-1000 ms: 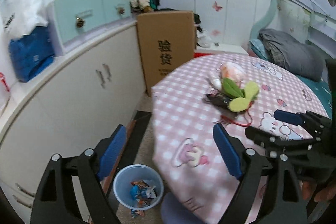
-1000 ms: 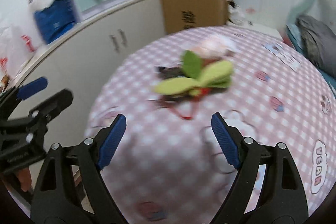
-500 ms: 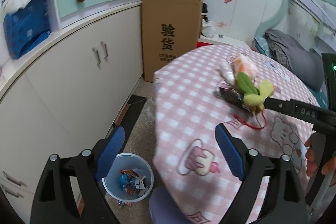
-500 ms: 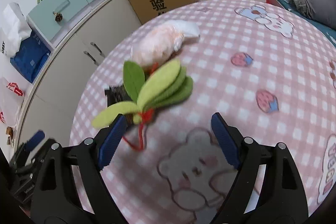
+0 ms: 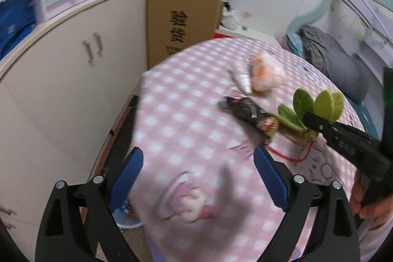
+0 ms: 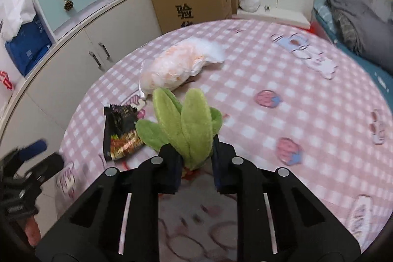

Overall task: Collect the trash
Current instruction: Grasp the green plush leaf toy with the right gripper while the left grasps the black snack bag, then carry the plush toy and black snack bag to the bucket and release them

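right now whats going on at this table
A person is clearing trash off a pink checked table with a gripper in each hand. The right gripper is closing its jaws on a green plush leaf toy. The left gripper hangs open over the table edge, holding nothing. A black snack wrapper and a white plastic bag lie beside the toy.

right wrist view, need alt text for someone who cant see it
The right gripper is closing its jaws on the base of a green plush leaf toy on a pink checked tablecloth. A black snack wrapper lies just left of it, a white-orange plastic bag behind.
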### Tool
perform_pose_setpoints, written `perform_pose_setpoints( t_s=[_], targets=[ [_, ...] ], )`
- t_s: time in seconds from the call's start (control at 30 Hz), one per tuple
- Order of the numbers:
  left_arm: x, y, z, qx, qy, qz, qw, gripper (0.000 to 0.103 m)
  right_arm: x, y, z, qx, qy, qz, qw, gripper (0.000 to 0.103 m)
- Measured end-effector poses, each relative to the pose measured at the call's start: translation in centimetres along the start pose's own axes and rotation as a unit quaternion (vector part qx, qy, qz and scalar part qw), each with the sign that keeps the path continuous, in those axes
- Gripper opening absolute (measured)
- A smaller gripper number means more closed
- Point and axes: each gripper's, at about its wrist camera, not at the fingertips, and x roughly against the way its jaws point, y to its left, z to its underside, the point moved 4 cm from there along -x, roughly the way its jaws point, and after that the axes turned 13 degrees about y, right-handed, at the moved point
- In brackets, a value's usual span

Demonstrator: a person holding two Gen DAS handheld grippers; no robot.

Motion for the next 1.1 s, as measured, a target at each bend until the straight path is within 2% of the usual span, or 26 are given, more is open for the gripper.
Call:
perform_pose_setpoints(
  t_s=[0.2,0.27,0.4,0.5,0.53,0.6,0.63,0.67,0.83,1.1],
  targets=[
    [-2.2,-4.4,-2.1,-0.034,0.026,0.033,0.9985,0.092,2.4,-4.3,0.8,-0.027,-0.015,0.009,0.999,0.02],
    [-3.6,-5.4,-2.7,-0.041,0.045,0.023,0.9979,0.092,3.2,-5.5,0.9,-0.038,-0.019,0.017,0.999,0.02],
    [-6.3,-6.5,-4.1,-0.041,0.07,-0.022,0.9965,0.092,3.6,-6.8,1.6,-0.046,-0.014,0.03,0.998,0.02],
    [-6.9,-6.7,-4.7,-0.04,0.061,-0.046,0.9963,0.093,3.2,-7.4,2.0,-0.049,-0.006,0.034,0.998,0.02],
    [-7.0,-6.7,-4.7,-0.04,0.06,-0.047,0.9963,0.09,3.0,-7.5,2.1,-0.051,-0.003,0.034,0.998,0.02],
    [-6.7,-6.5,-4.4,-0.045,0.052,-0.063,0.9956,0.068,2.7,-7.5,2.1,-0.052,-0.001,0.034,0.998,0.02],
    [-6.3,-6.5,-4.3,-0.053,0.047,-0.062,0.9956,0.043,2.5,-7.4,2.1,-0.051,0.0,0.033,0.998,0.02],
    [-6.1,-6.3,-4.2,-0.054,0.047,-0.059,0.9957,0.037,2.3,-7.2,2.1,-0.05,0.002,0.032,0.998,0.02],
    [-4.9,-3.9,-3.1,-0.044,0.052,-0.014,0.9976,0.035,2.0,-5.4,2.0,-0.038,0.001,0.022,0.999,0.02],
    [-3.5,-1.3,-1.3,-0.028,0.046,-0.006,0.9985,0.035,2.2,-0.9,1.8,-0.012,-0.006,-0.001,1.0,0.02]
  ],
)
